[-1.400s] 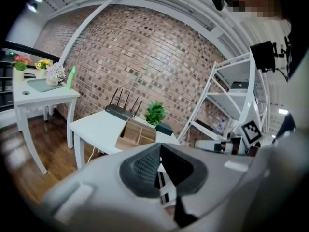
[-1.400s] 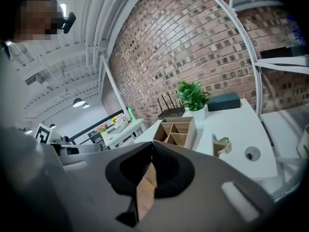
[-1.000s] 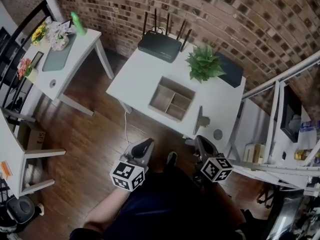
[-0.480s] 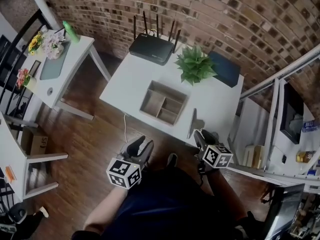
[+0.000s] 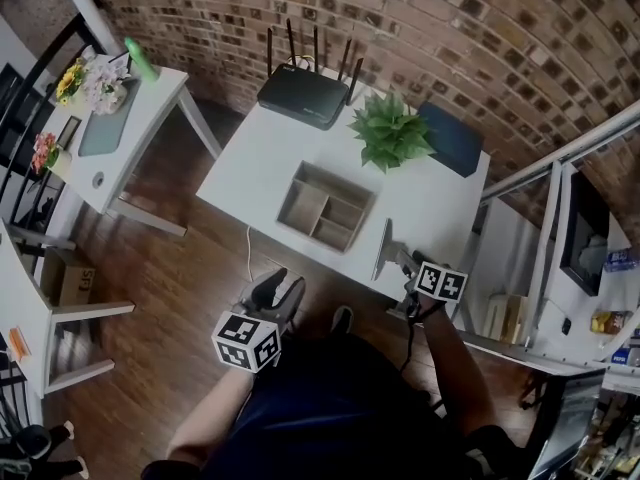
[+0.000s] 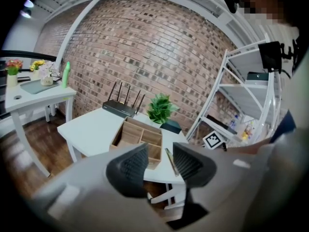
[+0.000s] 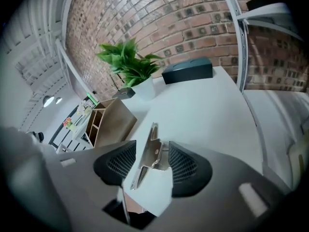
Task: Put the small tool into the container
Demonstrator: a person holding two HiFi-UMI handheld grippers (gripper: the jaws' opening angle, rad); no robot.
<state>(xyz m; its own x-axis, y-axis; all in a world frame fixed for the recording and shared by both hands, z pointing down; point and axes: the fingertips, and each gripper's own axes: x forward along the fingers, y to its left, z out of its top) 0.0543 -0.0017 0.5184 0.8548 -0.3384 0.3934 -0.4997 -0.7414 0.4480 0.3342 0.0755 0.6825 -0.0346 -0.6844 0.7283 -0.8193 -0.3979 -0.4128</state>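
A: Where was the small tool (image 5: 381,253)?

B: It lay flat on the white table (image 5: 250,168), close to the front right corner. It was outside the wooden container (image 5: 303,203), to that box's right and apart from it.

A: And the container itself?

B: It sat near the middle of the table with its compartments bare. A black router (image 5: 303,93) stood at the back edge. A green plant (image 5: 390,128) and a dark box (image 5: 450,138) stood toward the back right corner.

A: What was the right gripper (image 7: 151,164) doing?

B: It was at that front right corner, pointing down at the tool. Its jaws had just been opening and stood spread, with the metal tool between them. The pads were not pinching it, though I couldn't tell whether the right pad brushed it.

A: The left gripper (image 6: 160,161)?

B: It hung off the table's front edge, over the wooden floor (image 5: 190,268). Its jaws had also just been opening and were wide apart, with nothing between them. Through the gap, its own view showed the container and the tool further off.
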